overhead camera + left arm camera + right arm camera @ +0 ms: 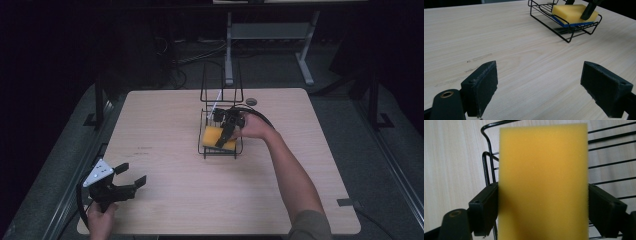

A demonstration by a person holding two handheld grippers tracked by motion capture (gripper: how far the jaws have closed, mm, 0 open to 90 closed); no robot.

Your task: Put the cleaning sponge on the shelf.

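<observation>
A yellow sponge (212,135) with a blue underside lies in the low tray of a black wire rack (204,150) at the table's middle back. My right gripper (223,140) reaches into the rack from the right, and its jaws press both long sides of the sponge (544,177). The left gripper view shows the sponge (571,12) tilted in the rack (569,37) with a black jaw over its right end. My left gripper (132,174) hovers near the table's front left corner, open with nothing between its jaws (539,85).
The rack's tall wire back (221,80) rises behind the tray, with a thin white item (215,105) leaning in it. A small round disc (251,101) sits near the far edge. Bare wood (165,190) spreads between the two grippers.
</observation>
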